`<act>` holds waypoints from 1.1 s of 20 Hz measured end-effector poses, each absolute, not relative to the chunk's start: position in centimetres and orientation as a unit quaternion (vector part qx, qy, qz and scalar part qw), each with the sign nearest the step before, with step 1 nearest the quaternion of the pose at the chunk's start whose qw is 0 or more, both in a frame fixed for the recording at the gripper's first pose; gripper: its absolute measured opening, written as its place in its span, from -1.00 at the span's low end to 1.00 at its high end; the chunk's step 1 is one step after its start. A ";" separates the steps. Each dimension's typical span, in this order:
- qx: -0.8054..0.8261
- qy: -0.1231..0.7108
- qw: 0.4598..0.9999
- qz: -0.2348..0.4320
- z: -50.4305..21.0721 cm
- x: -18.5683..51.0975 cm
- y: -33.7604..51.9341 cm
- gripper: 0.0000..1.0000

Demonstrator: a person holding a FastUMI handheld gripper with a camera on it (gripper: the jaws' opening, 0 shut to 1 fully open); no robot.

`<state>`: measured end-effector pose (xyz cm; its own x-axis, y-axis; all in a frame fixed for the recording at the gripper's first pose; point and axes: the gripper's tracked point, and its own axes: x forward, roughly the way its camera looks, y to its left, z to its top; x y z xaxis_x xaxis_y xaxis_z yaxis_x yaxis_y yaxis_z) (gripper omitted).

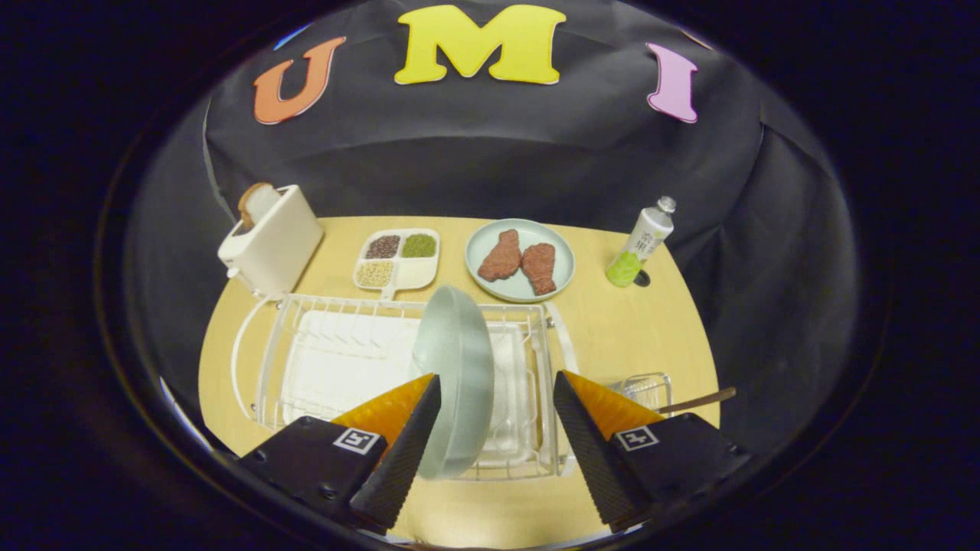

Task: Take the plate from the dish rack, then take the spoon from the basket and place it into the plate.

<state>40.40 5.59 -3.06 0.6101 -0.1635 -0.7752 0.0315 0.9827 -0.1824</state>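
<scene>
Plate [455,375] upright in dish rack [306,360], between parted jaws.

Glossy plate [457,375], wire dish rack [337,306]

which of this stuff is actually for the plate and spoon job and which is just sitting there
For the job:
- plate, upright in the dish rack, between the open gripper fingers, untouched on one side
- basket beside the rack, with the spoon handle sticking out

Just lying about:
- toaster with bread
- divided tray of grains
- meat plate
- bottle
</scene>
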 end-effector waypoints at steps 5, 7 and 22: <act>-0.078 0.490 0.866 -0.055 -2.4 41.7 7.3 0.70; -0.083 0.507 0.856 -0.055 -2.7 41.8 7.4 0.48; -0.102 0.458 0.858 -0.209 -0.9 40.2 7.6 -0.72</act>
<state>40.20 7.57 -0.87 0.4933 -0.4522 -0.7431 0.2660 0.8917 -0.3661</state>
